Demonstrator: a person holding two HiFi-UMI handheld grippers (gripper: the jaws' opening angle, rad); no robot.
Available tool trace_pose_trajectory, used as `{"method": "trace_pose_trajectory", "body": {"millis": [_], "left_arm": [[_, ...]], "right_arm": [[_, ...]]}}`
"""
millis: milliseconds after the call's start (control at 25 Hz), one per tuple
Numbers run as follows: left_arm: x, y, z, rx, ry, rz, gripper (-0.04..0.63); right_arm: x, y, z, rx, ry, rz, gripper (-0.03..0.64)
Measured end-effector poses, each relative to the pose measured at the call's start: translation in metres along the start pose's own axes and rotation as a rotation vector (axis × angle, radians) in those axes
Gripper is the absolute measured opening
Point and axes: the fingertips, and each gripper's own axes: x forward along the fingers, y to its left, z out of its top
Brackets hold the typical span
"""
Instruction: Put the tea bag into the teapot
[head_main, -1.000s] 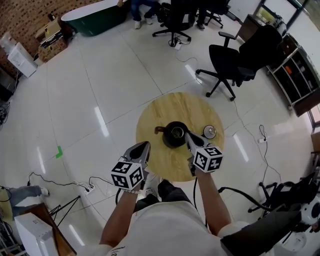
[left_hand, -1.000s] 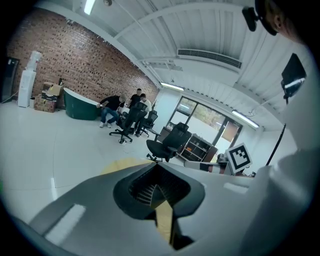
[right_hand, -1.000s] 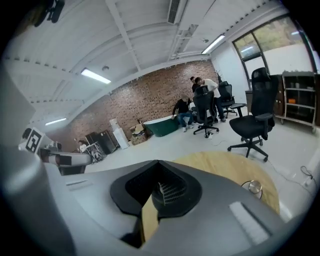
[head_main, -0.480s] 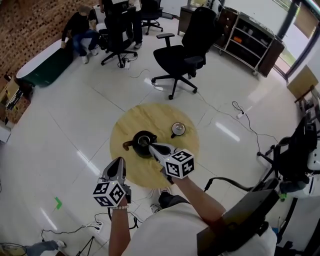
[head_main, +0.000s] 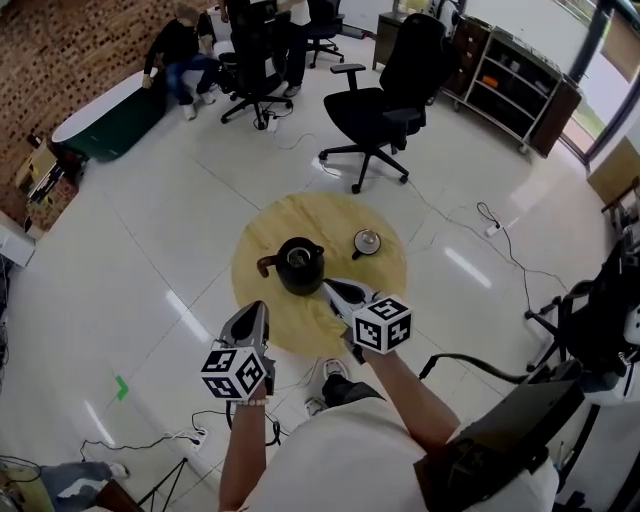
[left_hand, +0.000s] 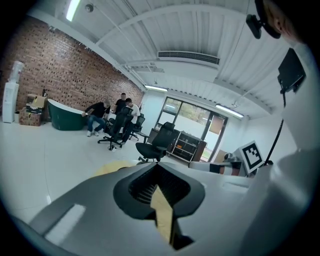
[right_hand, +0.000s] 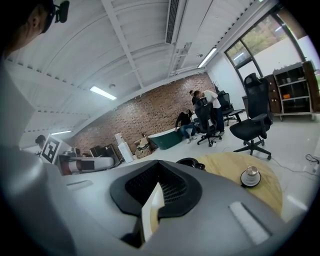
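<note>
Teapot (head_main: 299, 266) on table (head_main: 335, 213), just ahead of right gripper (head_main: 327, 287), jaws closed.

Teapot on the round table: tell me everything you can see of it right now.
The teapot is round-bodied, black and glossy. It stands upright on the round wooden table, left of centre. A brownish handle juts out to the left in the head view. Its mouth is open, with something pale inside that I cannot identify. Its lid lies apart on the table to the right. The right tool points at its near side, very close; contact is unclear.
</note>
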Motion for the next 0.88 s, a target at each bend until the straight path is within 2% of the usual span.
{"method": "trace_pose_trajectory", "body": {"millis": [320,520,880], "left_arm": [[-0.04,-0.026,-0.018,0.021,-0.024,-0.003,0.012],[-0.063,-0.045,-0.05,0.014,0.0,-0.014,0.012],[-0.089,-0.085,-0.075,0.031,0.003,0.02,0.012]], "right_arm": [[-0.047,0.031,-0.002,-0.05,-0.043,-0.007,0.002],[-0.089,0.046,-0.022,-0.068,-0.046,-0.029,0.002],[-0.143,0.048,-0.04,-0.054,-0.078,-0.017,0.002]]}}
